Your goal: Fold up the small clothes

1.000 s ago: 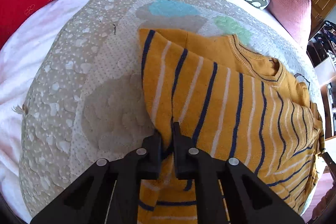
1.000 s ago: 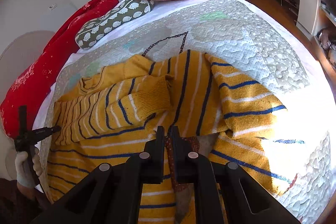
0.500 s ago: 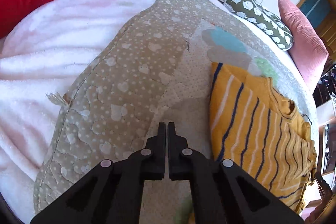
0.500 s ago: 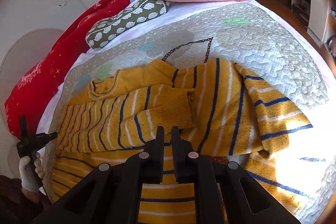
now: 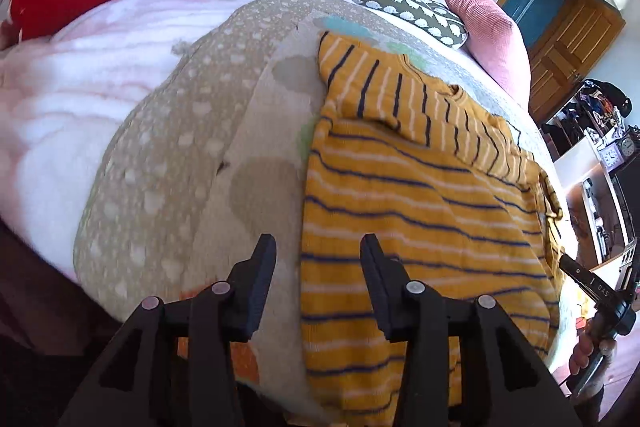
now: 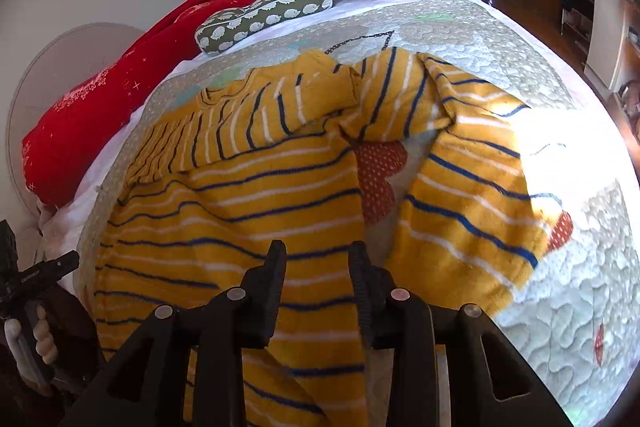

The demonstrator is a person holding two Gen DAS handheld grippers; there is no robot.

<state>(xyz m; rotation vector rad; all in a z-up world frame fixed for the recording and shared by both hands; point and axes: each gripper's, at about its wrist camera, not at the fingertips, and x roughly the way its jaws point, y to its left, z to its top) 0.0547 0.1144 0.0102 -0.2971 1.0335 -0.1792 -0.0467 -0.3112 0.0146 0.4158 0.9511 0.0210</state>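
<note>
Since a second ago: sweater (image 5: 420, 211) let go by both grippers; the left sleeve, then pinched in the left gripper, now lies folded across the chest, and the left gripper (image 5: 318, 259) has swung away over the quilt and come back to the hem side. Both sets of jaws have just been opening; nothing sits between either pair now, both released

Sweater position: mustard knit with navy and white stripes, flat on the quilted bed cover (image 5: 172, 155), collar toward the pillows, hem toward the person. Long axis runs from hem up to collar, roughly along the line each gripper points. Right sleeve (image 6: 472, 187) still spread out to the side, unfolded, a red dotted patch of the quilt showing between it and the body

Key relation: the unfolded sleeve lies ahead and to the right of the right gripper (image 6: 316, 267), which hovers over the lower body panel. The left gripper hangs at the sweater's left edge, one finger over quilt, the other over knit, well apart from that sleeve. Judgement: right hand is nearer for the sleeve fold

View differences: right wrist view shows the whole spread sleeve and its cuff in sun glare; left wrist view does not show it, only the folded sleeve and the right gripper's handle at frame edge. Left view alone shows the white blanket (image 5: 80, 75) beyond the quilt
</note>
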